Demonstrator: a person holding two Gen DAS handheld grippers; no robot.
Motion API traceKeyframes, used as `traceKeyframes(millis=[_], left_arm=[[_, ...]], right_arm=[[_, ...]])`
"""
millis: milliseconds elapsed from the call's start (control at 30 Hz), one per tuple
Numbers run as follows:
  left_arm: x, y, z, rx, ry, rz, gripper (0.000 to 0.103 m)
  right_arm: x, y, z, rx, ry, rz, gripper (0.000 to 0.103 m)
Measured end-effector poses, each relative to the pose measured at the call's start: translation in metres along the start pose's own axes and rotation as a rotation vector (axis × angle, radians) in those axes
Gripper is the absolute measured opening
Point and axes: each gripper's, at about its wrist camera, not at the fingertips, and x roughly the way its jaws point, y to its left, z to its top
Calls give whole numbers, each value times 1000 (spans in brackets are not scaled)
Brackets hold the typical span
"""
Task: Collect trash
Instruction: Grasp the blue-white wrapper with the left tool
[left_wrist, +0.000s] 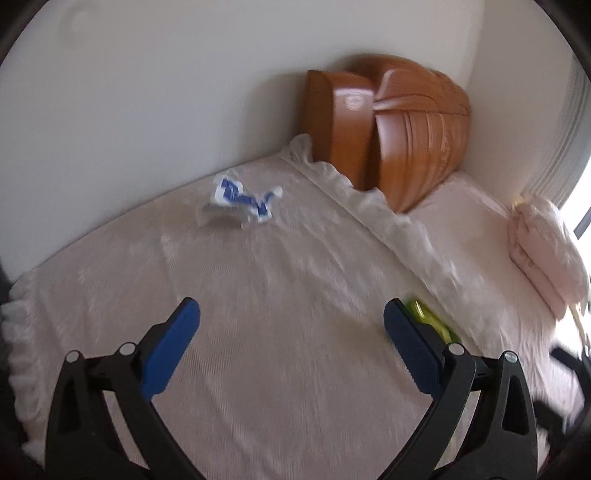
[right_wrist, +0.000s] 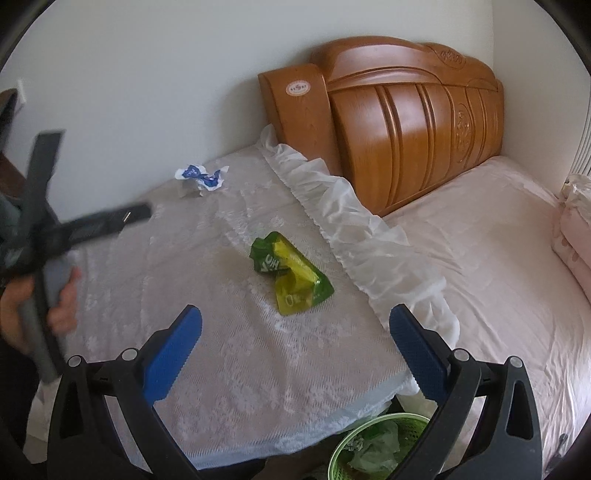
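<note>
Left gripper spread wide, empty — over lace-covered bench. Right gripper spread wide, empty. Green wrapper mid-bench; blue-white wrapper near wall. Green basket below bench edge, beside bed.

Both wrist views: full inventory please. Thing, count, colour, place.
green wrapper: 1, green and yellow, crumpled, middle of the lace-covered surface
blue-and-white wrapper: 1, crumpled, far side of the surface near the wall
lace cover: 1, white, ruffled edge, over the surface
waste basket: 1, green mesh, below the near edge, clear liner inside
bed: 1, pale pink sheet, right of the surface
headboard: 1, brown carved wood, against the wall
folded bedding: 1 stack, pink, far right
left hand-held gripper: black with blue pads, open, empty
right hand-held gripper: black with blue pads, open, empty
</note>
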Motion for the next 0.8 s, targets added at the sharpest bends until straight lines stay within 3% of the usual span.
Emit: traceKeyframes(millis=[233, 500, 600, 767, 800], left_arm=[[92, 22, 70, -103, 22, 92, 96], [173, 55, 105, -332, 110, 144, 95], [186, 58, 106, -367, 125, 145, 82], [202, 59, 99, -395, 177, 126, 46], [204, 60, 98, -402, 179, 120, 45]], right_arm=[[36, 0, 17, 4, 55, -15, 101], [60, -5, 21, -7, 97, -27, 101], [67, -10, 21, -5, 111, -36, 101], [76, -17, 21, 2, 136, -42, 101], [77, -18, 22, 1, 138, -42, 101]])
